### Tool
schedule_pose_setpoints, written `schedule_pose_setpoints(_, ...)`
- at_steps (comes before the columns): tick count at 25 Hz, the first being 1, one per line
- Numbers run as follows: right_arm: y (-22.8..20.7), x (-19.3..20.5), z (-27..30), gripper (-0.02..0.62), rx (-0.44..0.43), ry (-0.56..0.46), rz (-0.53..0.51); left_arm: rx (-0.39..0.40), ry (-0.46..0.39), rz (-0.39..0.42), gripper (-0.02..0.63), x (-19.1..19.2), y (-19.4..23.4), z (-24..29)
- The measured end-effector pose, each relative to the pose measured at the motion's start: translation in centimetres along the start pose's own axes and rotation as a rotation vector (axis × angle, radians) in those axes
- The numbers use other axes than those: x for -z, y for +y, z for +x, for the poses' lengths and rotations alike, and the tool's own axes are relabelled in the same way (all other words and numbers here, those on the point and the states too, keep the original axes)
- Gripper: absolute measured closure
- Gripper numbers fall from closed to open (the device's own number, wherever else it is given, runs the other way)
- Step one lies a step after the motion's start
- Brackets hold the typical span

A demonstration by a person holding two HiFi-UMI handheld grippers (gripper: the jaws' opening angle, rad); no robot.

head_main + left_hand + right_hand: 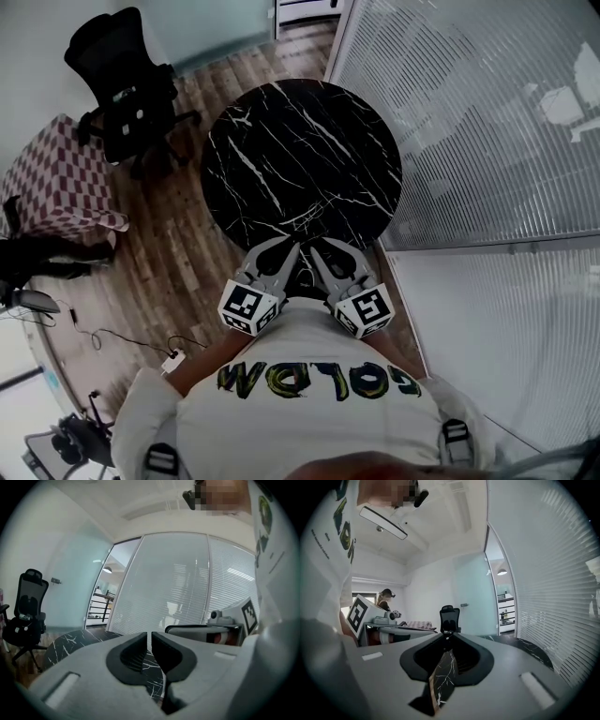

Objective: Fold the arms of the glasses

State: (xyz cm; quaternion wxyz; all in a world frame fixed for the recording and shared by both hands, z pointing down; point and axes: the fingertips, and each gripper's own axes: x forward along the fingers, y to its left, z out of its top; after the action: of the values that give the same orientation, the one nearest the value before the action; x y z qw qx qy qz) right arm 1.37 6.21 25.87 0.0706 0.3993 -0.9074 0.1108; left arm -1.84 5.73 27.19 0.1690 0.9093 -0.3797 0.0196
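Note:
No glasses show in any view. The round black marble table (300, 159) has nothing on it that I can see. Both grippers are held close to the person's chest at the table's near edge. My left gripper (289, 247) points up and to the right, my right gripper (317, 246) up and to the left, so their tips nearly meet. In the left gripper view the left gripper (149, 637) has its dark pads shut to a thin slit with nothing between them. In the right gripper view the right gripper (446, 635) is shut at the tips and empty.
A black office chair (127, 89) stands on the wooden floor to the far left. A checkered-cloth piece of furniture (56, 178) is at the left edge. A glass wall with blinds (487, 122) runs along the right. Another person (386, 599) stands far off.

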Motion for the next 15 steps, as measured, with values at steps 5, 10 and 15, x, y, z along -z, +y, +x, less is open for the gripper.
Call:
schedule_pose_setpoints(5, 0.34, 0.04, -0.01, 0.537, -0.003, -0.005, 0.002, -0.001, -0.001, -0.001, 0.575, 0.14, -0.01, -0.25)
schedule_pose_setpoints(10, 0.50, 0.07, -0.19, 0.540, -0.007, -0.001, -0.002, -0.009, -0.008, -0.011, 0.577, 0.29, -0.08, -0.48)
schedule_pose_setpoints(15, 0.57, 0.44, -0.45, 0.541, -0.008, -0.002, 0.003, -0.011, -0.003, -0.011, 0.577, 0.72, -0.36, -0.67)
